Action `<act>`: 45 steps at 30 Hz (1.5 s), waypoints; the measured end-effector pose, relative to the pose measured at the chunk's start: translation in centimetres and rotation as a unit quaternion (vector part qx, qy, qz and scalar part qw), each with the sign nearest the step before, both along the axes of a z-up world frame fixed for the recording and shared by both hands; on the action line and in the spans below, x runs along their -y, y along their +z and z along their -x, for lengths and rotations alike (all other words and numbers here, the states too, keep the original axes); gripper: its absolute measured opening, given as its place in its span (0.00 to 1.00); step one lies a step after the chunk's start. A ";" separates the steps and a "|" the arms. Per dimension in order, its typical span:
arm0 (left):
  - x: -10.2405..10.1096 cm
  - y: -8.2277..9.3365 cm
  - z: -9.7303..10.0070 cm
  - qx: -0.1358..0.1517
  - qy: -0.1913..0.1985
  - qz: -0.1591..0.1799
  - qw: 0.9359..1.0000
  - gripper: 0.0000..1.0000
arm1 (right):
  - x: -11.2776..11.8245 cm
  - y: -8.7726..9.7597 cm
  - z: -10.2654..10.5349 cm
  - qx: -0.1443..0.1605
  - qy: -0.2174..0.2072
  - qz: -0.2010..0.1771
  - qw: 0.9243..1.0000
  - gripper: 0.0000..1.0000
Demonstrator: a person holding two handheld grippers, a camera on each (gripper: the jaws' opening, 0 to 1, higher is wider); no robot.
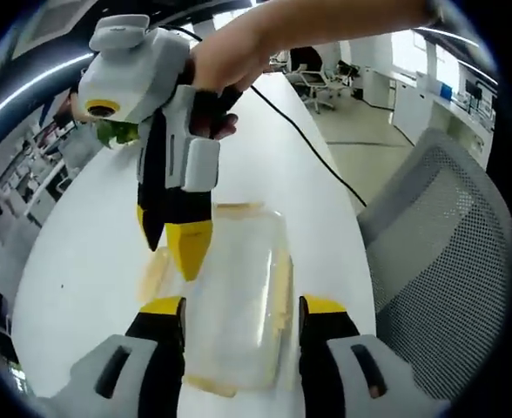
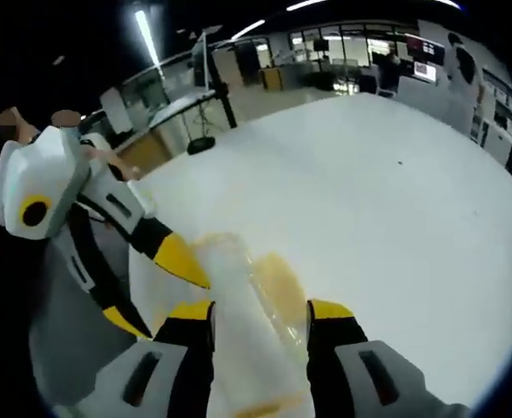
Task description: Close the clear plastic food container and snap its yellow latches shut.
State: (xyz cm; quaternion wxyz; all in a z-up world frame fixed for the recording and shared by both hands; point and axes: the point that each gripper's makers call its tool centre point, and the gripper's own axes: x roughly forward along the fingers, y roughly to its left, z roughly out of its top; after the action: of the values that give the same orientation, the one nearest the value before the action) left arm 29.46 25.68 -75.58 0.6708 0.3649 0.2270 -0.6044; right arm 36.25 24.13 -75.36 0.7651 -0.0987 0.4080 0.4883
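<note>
Left gripper view looks down on one clear plastic container [image 1: 239,296] lying on the white desk [image 1: 99,261], just ahead of the left gripper [image 1: 243,318], whose two fingers [image 1: 160,326] stand wide apart on either side of it and hold nothing. Yellow latches [image 1: 282,292] show along its edges; nothing can be made out inside it. The right gripper [image 1: 173,239], held by a hand [image 1: 230,61], points down at the container's near left edge, its fingers close together; whether they grip anything cannot be told. One grey mesh chair [image 1: 448,252] stands beside the desk. Right gripper view shows the container [image 2: 247,305] between its own spread fingers [image 2: 326,318].
</note>
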 end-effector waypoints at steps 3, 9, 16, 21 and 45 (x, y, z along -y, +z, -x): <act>-0.1 -0.2 0.2 0.003 -0.007 -0.006 1.000 0.49 | 0.6 -0.5 -0.2 0.025 0.031 0.037 0.999 0.40; 0.1 -0.5 0.4 -0.001 -0.009 -0.009 1.000 0.49 | -0.3 -0.5 0.3 -0.011 0.039 0.017 0.999 0.40; 0.1 -0.6 0.0 -0.002 -0.003 -0.011 1.000 0.49 | -0.2 -0.6 0.2 -0.037 0.038 0.009 0.999 0.41; 0.1 -0.8 0.1 0.001 -0.003 -0.014 1.000 0.48 | 0.0 -0.7 0.1 -0.044 0.058 0.024 0.997 0.41; 1.3 -1.1 0.0 0.035 -0.007 0.000 0.999 0.49 | -1.2 -2.0 0.4 -0.106 0.151 0.071 0.980 0.38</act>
State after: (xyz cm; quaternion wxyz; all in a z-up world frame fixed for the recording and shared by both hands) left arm 29.46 24.36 -76.65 0.6740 0.3874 0.2008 -0.5962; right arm 35.87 25.35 -77.39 0.6260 -0.1608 0.5009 0.5756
